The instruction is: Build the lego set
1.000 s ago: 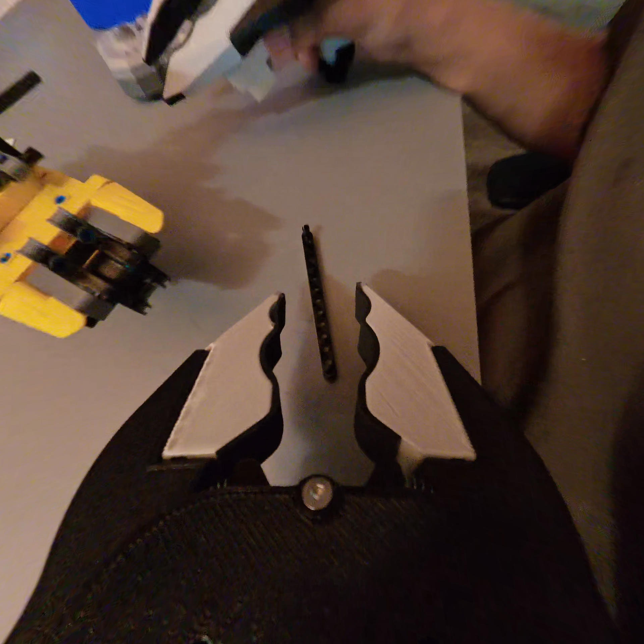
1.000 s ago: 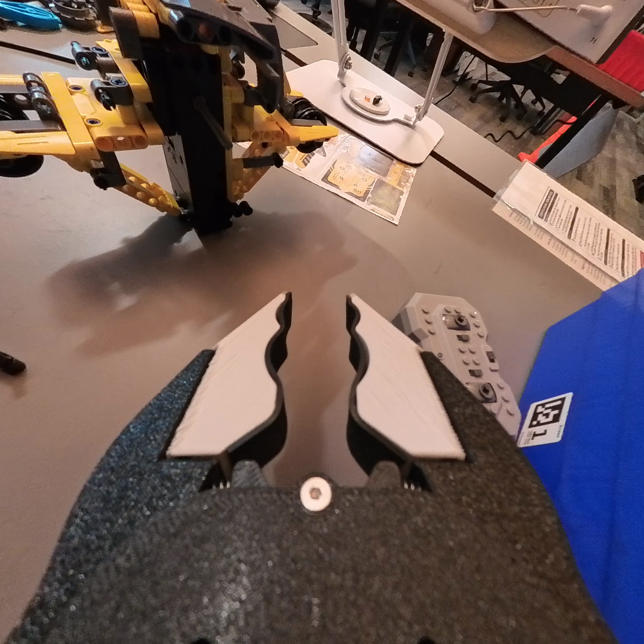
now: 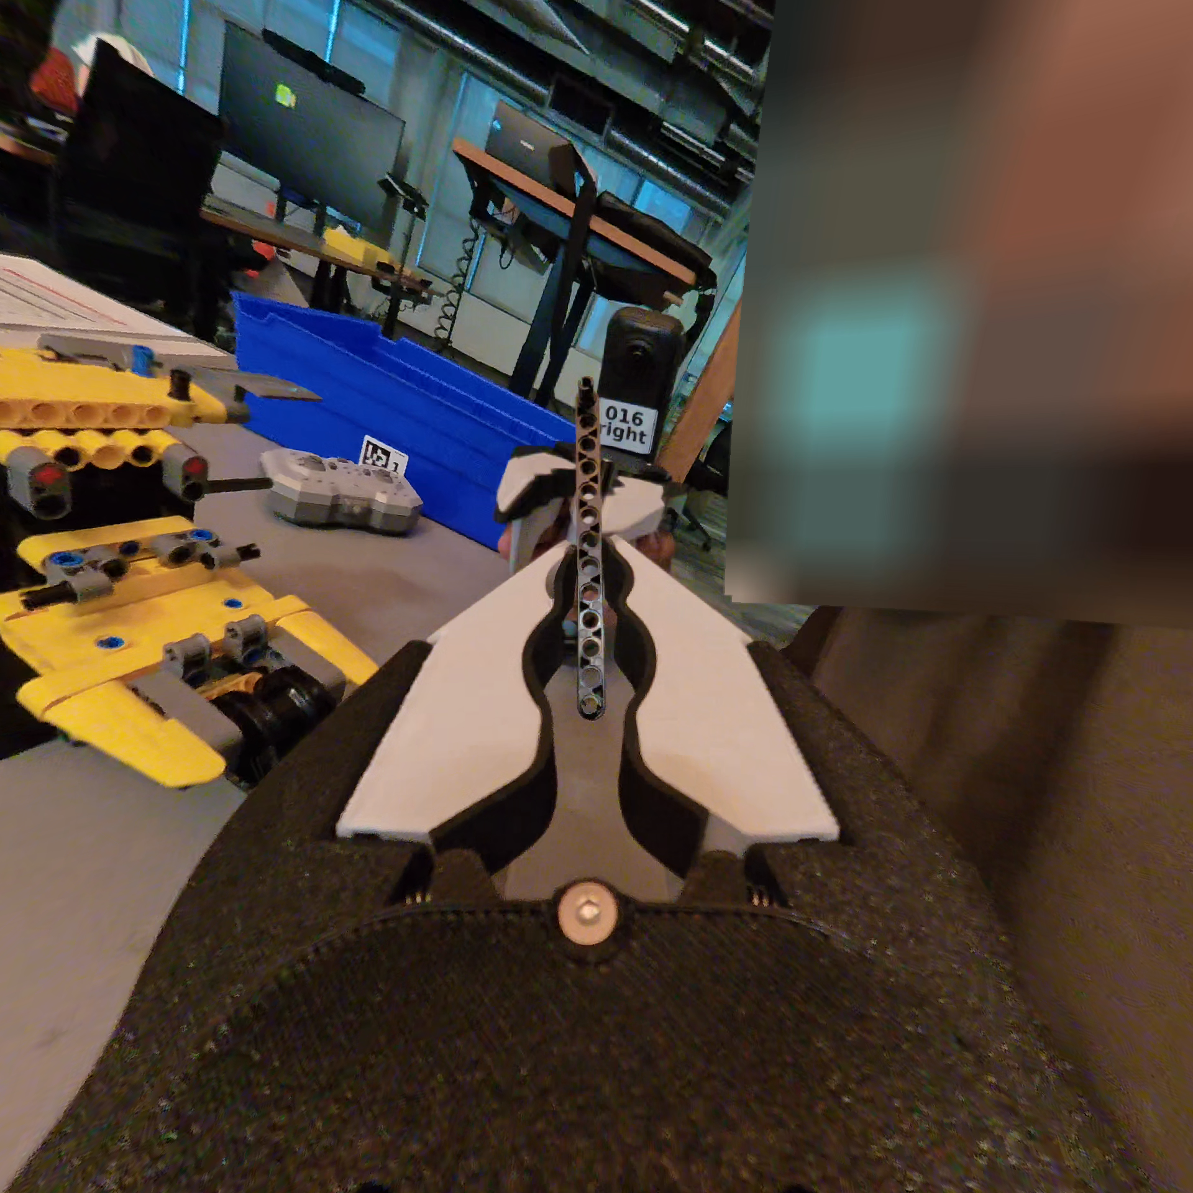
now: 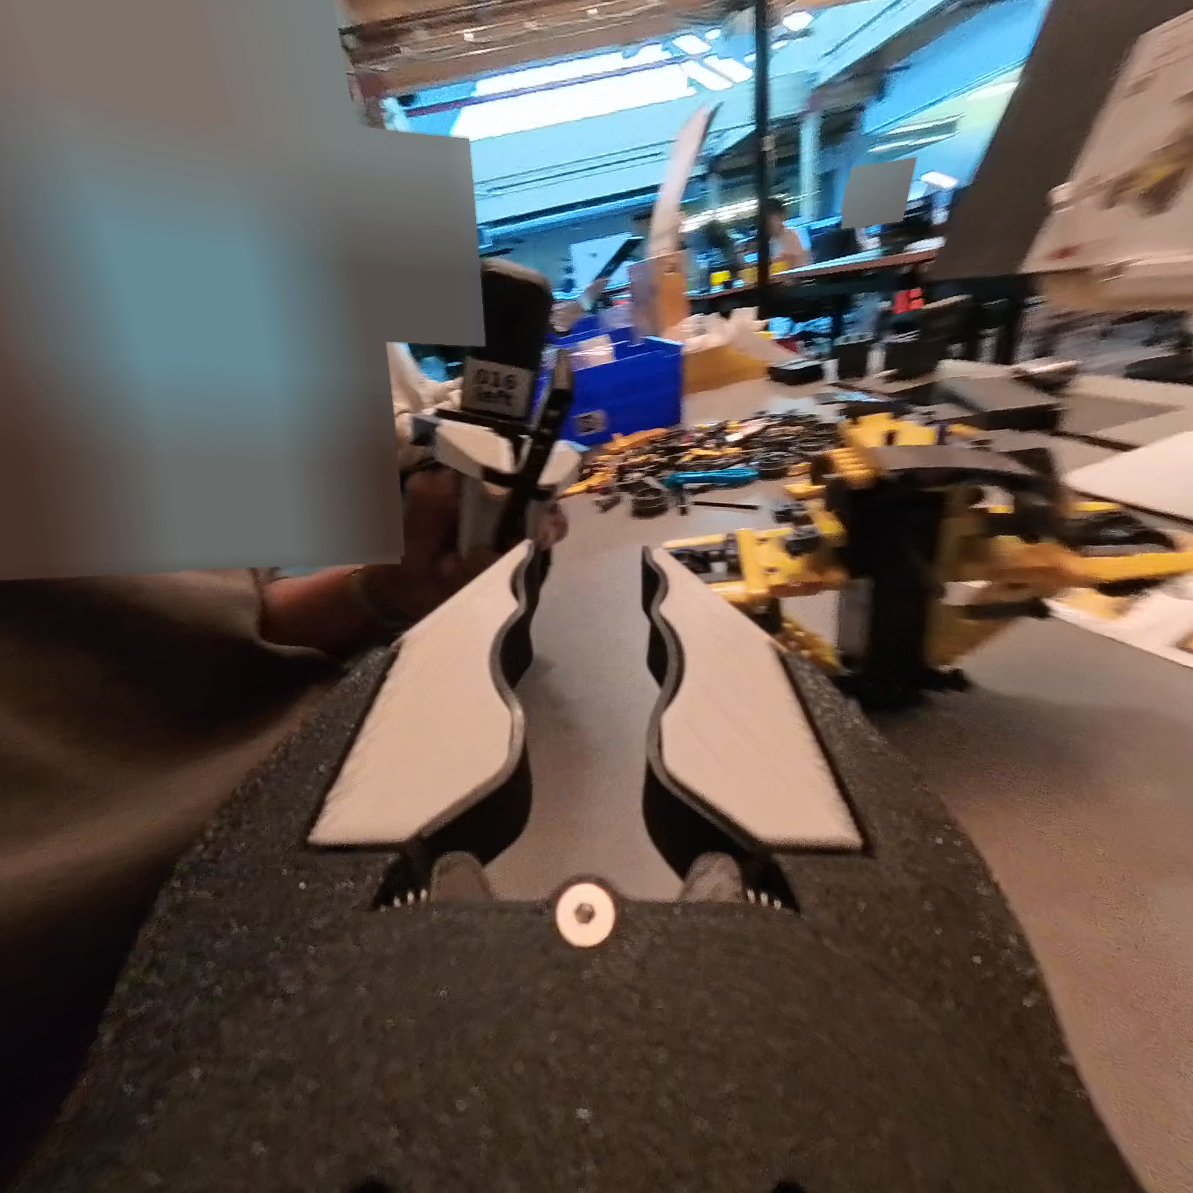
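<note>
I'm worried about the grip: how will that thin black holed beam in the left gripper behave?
The black beam looks stiff and light. Held upright in the left gripper on narrow edges, it may pivot or slip. Its long free end gives leverage if bumped.

A black beam [image 3: 589,568] patterned with round holes is seen at twelve o'clock; a yellow-and-black model [image 3: 148,620] at nine; a blue bin [image 3: 400,400] at eleven.

The left gripper [image 3: 589,555] is squeezed shut and lifted up. The right gripper [image 4: 587,558] faces it with its fingers [image 4: 445,697] apart.
</note>
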A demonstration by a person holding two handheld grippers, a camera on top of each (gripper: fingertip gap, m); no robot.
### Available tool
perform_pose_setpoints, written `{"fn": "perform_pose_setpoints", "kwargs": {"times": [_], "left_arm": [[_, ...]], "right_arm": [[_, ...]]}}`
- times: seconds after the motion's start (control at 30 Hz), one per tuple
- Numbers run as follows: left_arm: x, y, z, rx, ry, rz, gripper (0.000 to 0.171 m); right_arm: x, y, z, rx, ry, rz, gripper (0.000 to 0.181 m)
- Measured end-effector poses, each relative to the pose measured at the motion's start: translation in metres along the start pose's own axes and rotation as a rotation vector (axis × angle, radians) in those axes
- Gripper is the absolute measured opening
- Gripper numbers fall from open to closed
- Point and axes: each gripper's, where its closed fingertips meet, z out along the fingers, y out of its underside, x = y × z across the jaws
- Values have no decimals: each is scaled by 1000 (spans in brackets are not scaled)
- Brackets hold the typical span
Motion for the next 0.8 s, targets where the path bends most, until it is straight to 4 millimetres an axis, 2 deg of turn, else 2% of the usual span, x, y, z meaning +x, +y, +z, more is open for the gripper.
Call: {"fn": "perform_pose_setpoints", "kwargs": {"times": [0.1, 0.23, 0.33, 0.53, 0.8], "left_arm": [[2, 1, 9, -18, 3, 16, 2], [3, 6, 21, -51, 25, 15, 2], [1, 8, 27, -56, 41, 11, 2], [-7, 14, 33, -78, 35, 11, 2], [-11, 16, 33, -72, 48, 7, 2]], "right_arm": [[-11, 3, 9, -3, -51, 21, 34], [-20, -6, 11, 58, -115, 79, 34], [-15, -13, 6, 104, -105, 112, 32], [-1, -23, -5, 181, -69, 155, 9], [2, -21, -4, 173, -76, 178, 9]]}}
